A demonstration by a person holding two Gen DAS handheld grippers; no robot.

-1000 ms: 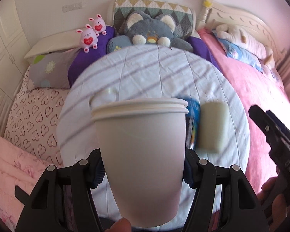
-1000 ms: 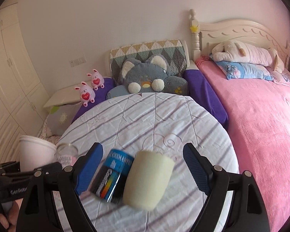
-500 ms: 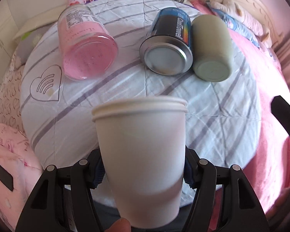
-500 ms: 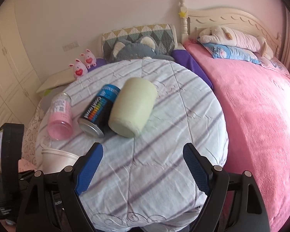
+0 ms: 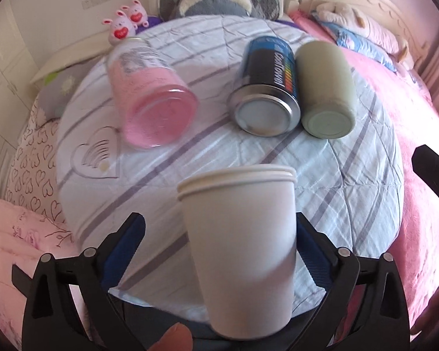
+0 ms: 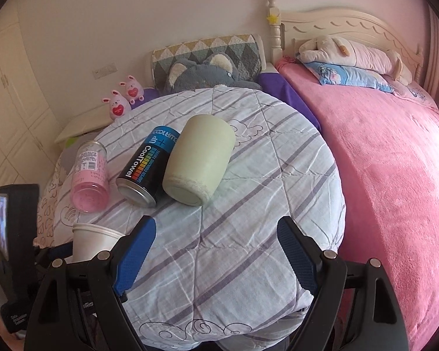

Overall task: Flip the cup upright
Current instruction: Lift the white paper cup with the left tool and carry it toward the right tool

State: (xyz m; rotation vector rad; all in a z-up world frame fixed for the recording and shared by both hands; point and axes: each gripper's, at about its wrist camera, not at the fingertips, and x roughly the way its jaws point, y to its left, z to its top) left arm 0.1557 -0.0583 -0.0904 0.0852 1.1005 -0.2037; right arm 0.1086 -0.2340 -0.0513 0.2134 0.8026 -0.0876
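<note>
White cup [image 5: 240, 242] upright between the left tongs [image 5: 219, 245] — released?

Cannot tell; right tongs [image 6: 213, 248] gape empty — the cup sits to their left.

On the round table with striped cloth [image 6: 248, 219], a pink-filled glass jar [image 6: 89, 175], black metal can [image 6: 147, 166] and pale green cup [image 6: 199, 161] lie left to right; the white paper cup [image 5: 240, 248] is nearest.

Three things are lying in a row across the far half of the round table [image 6: 248, 263]: pink bottle [image 6: 89, 180] toward the left edge, can [image 6: 147, 165] and green cup [image 6: 197, 162] touching mid-table. Near and right cloth is lying bare. White cup [image 5: 240, 251] is occupying the near-left edge.
</note>
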